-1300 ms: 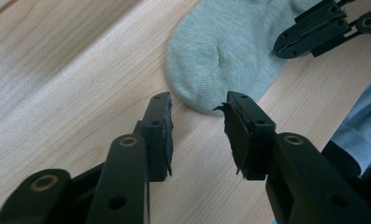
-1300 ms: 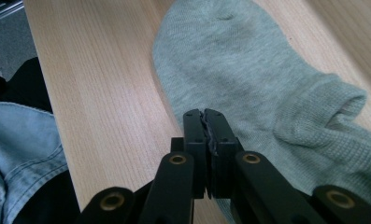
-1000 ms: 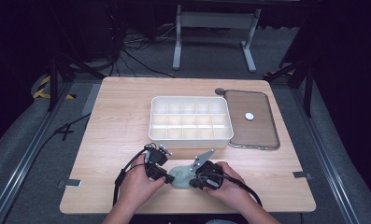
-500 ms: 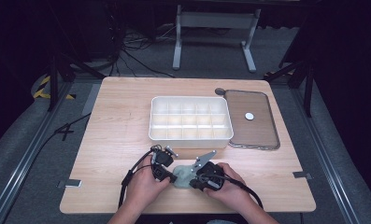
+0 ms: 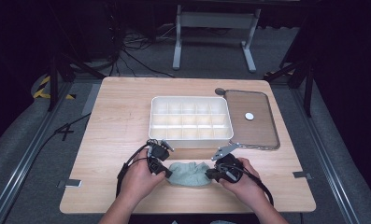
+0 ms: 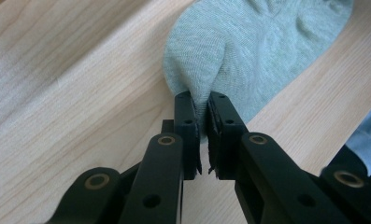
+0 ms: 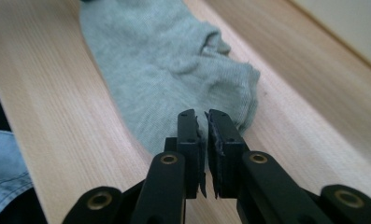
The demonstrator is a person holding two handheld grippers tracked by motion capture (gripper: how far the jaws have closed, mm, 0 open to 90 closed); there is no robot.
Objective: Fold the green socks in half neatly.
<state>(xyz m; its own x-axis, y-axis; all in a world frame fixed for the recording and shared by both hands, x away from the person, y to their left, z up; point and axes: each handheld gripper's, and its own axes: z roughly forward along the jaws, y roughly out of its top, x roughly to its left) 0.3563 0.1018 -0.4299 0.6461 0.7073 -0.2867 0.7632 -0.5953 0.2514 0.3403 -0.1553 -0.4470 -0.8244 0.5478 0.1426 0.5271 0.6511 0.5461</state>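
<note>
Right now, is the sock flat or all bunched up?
Bunched up. The sock shows wrinkles and folds between the left claw and right claw, both pinching its ends.

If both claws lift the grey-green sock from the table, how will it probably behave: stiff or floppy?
Probably floppy: the sock lies wrinkled and bunched between the left claw and the right claw, so its middle would likely sag. It looks thin and knitted, so probably light. The cloth seems unlikely to slip from the closed jaws.

- Light wooden table (image 5: 127, 116) on grey carpeted floor (image 5: 29, 135).
- Metal stand (image 5: 214, 21) beyond the far edge; black cables (image 5: 136, 51) beside it.
- Surrounding room dark; yellow-black tape (image 5: 43, 88) at left.
</note>
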